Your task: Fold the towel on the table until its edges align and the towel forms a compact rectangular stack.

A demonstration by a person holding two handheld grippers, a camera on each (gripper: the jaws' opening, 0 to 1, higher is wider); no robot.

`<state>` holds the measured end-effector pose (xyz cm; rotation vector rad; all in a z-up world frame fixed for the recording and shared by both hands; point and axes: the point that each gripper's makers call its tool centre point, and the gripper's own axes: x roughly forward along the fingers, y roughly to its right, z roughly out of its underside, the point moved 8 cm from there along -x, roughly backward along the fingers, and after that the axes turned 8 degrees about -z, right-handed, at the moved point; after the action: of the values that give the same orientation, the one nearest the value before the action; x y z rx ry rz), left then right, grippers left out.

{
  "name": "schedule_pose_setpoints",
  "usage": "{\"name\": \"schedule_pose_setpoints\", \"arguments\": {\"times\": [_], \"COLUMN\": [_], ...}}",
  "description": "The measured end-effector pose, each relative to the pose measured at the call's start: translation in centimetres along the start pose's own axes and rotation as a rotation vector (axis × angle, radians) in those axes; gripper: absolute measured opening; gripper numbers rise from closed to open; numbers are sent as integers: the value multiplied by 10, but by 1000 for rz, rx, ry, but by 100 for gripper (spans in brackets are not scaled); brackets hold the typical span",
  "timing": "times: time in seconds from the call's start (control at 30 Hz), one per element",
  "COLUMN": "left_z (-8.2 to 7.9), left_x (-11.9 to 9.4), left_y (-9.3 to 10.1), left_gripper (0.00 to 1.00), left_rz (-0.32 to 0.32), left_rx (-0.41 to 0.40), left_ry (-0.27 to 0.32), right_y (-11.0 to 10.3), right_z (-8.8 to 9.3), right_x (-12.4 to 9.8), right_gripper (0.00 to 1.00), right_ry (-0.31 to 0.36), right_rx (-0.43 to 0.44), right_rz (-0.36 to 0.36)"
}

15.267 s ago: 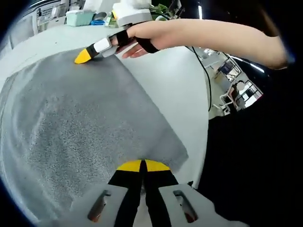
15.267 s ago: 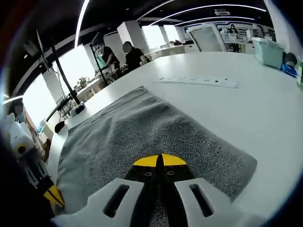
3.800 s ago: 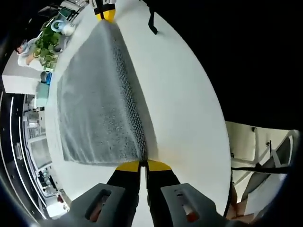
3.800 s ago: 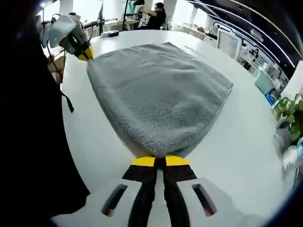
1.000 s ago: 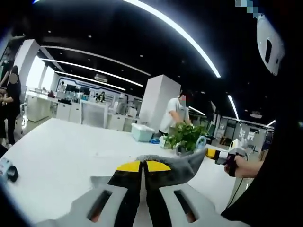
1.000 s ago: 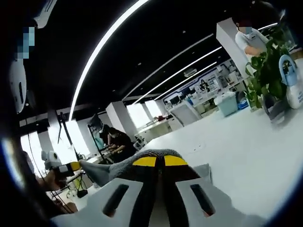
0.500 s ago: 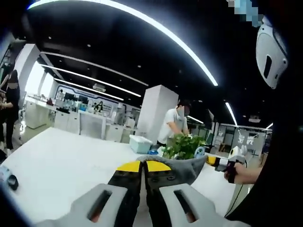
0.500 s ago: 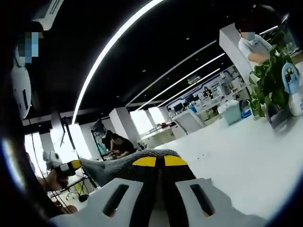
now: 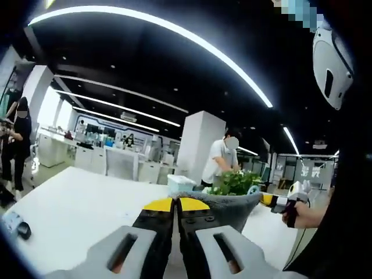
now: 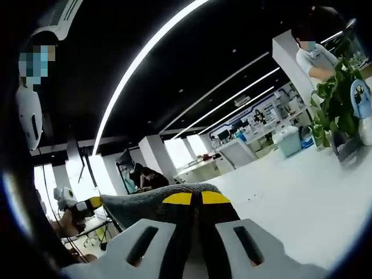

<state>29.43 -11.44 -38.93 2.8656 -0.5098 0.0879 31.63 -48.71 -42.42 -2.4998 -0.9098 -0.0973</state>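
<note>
Both tools, left tool [image 9: 175, 204] and right tool [image 10: 196, 199], clamped on grey towel [image 9: 229, 201], lifted higher off tabletop [image 9: 75, 203]; next fold pending.

The white table [image 9: 75, 203] carries a small dark object [image 9: 23, 231] near left and a potted plant [image 9: 235, 183] far right.

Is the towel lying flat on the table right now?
No, the grey towel is lifted and stretched in the air between the right gripper and the left gripper.

Low, level views — shared towel [image 9: 232, 203]
</note>
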Motion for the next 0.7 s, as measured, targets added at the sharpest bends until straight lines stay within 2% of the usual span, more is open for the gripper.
{"name": "schedule_pose_setpoints", "arguments": {"times": [0.23,0.53,0.7], "left_z": [12,36,49], "left_x": [-1,0,5], "left_y": [-4,-16,-23], "left_gripper": [2,2,2], "left_rz": [-12,-71,-79], "left_rx": [-9,-44,-49], "left_ry": [-33,-139,-187], "right_y": [2,13,23], "right_z": [7,25,33], "right_x": [-2,2,5], "right_gripper": [0,0,0], "right_ry": [-33,-128,-179], "right_rx": [14,53,62], "right_rz": [10,60,95]}}
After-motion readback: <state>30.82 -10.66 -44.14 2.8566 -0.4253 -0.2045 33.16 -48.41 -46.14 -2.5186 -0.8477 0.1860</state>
